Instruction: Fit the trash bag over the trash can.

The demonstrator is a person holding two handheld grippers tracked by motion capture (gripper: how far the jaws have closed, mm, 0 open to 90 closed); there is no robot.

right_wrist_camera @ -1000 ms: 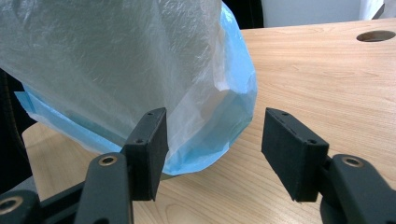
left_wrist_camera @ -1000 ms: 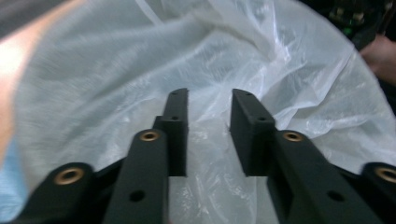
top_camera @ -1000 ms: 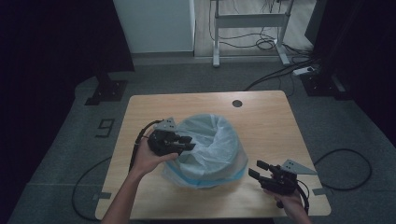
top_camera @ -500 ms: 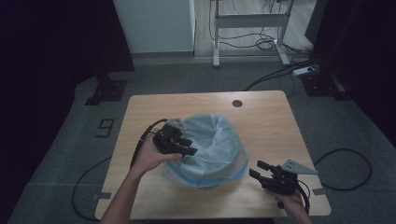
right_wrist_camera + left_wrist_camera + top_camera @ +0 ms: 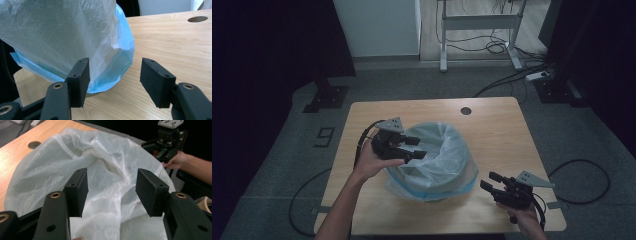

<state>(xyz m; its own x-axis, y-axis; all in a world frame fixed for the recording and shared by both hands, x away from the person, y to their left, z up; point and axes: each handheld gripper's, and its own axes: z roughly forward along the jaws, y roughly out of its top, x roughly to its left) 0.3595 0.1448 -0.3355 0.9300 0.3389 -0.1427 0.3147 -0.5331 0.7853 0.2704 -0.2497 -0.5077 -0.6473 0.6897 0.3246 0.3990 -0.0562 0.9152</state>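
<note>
Room: dim studio, grey floor, cables trailing, white panel at the back; wooden desk (image 5: 512, 130) with a round cable hole (image 5: 466, 110).
Bin: round waste bin (image 5: 432, 186) near the desk's front middle, mostly hidden under the liner.
Liner: thin crinkly translucent bag (image 5: 437, 155), white with a pale blue layer lower down; mouth is folded over the bin rim, centre sags into the bin, blue hem bunches just above the desk.
Left gripper: left gripper (image 5: 406, 151) at the bin's left rim, over the liner edge; jaws have just been opening and stand about half apart, film lies between them but the pads (image 5: 79, 187) do not press on it.
Right gripper: right gripper (image 5: 488, 181) on the desk side to the right of the bin, near but apart from the bag; jaws fairly wide, nothing between them.
Progress: my read, lining the bin is mostly done, bag seated and cuffed over the rim.
Left to do: likely smoothing the wrinkled cuff and tucking the loose blue hem on the right side.
Handling: film looks slippery and flimsy, would tear or pull off the rim if tugged hard.
</note>
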